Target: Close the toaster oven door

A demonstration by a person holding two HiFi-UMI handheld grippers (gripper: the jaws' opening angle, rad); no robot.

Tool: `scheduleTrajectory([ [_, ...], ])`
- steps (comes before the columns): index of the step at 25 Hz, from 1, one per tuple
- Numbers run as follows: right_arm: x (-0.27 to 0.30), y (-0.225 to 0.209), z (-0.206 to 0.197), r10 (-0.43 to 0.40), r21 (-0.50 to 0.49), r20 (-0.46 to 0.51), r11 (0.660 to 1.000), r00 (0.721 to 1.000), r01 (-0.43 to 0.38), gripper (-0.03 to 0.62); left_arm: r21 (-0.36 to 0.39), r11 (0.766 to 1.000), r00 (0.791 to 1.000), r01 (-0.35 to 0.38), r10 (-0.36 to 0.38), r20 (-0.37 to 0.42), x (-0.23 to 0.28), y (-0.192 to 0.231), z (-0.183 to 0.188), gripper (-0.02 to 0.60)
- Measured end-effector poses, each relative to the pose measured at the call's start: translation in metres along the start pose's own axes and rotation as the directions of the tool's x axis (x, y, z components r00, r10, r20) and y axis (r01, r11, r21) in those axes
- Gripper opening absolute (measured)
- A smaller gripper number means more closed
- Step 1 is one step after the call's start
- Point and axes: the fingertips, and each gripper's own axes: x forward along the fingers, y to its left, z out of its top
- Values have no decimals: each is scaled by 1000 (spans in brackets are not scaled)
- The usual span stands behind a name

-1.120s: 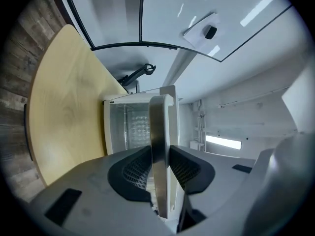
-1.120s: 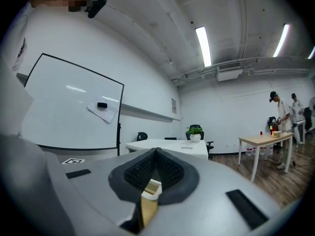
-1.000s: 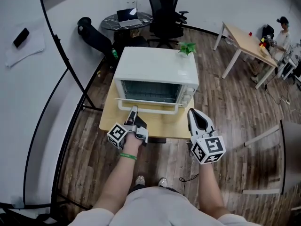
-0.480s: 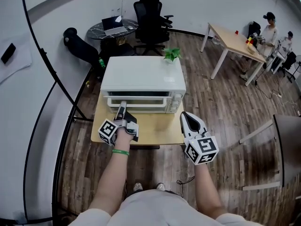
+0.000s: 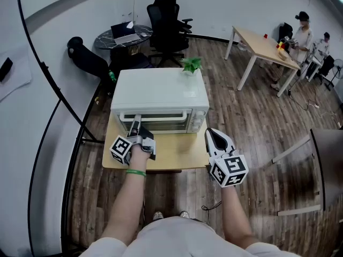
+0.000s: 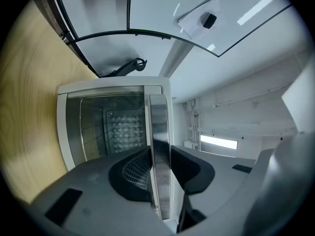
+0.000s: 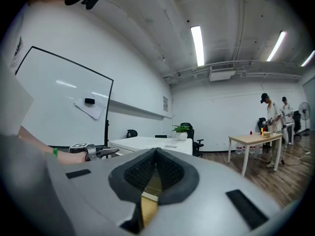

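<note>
A white toaster oven (image 5: 161,92) stands on a small wooden table (image 5: 177,150). Its glass door (image 5: 156,121) stands almost upright against the oven's front; whether it is fully seated I cannot tell. My left gripper (image 5: 135,126) is shut on the door's silver handle bar (image 6: 159,141), which runs between the two dark pads. Through the glass (image 6: 106,132) the oven's rack shows. My right gripper (image 5: 213,136) hovers at the table's front right corner, shut with nothing in it; its pads (image 7: 170,173) meet.
A small potted plant (image 5: 190,64) sits on the oven's back right corner. Behind are an office chair (image 5: 167,15) and a round table with a laptop (image 5: 124,34). A whiteboard frame (image 5: 56,116) stands left. A wooden table (image 5: 265,43) with people is at the far right.
The door has swung up from half open to nearly upright, and my left gripper rose and moved toward the oven with the handle. My right gripper has stayed near the table's front right.
</note>
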Motion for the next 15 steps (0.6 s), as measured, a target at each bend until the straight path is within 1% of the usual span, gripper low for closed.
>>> scheduleTrajectory([
  [5, 2, -2, 1, -3, 3, 3, 1000, 1000, 3, 0, -20, 999, 999, 34, -34, -3, 2, -2, -1, 110],
  [9, 3, -1, 0, 0, 6, 4, 1000, 1000, 0, 0, -37, 998, 999, 41, -41, 0, 0, -1, -1, 112],
  [12, 2, 1, 1, 2, 11, 10, 1000, 1000, -2, 0, -53, 997, 998, 59, -59, 7, -10, -5, -1, 172],
  [15, 1, 6, 1, 9, 14, 12, 1000, 1000, -9, 0, -57, 997, 998, 57, -56, 3, -24, -6, -4, 173],
])
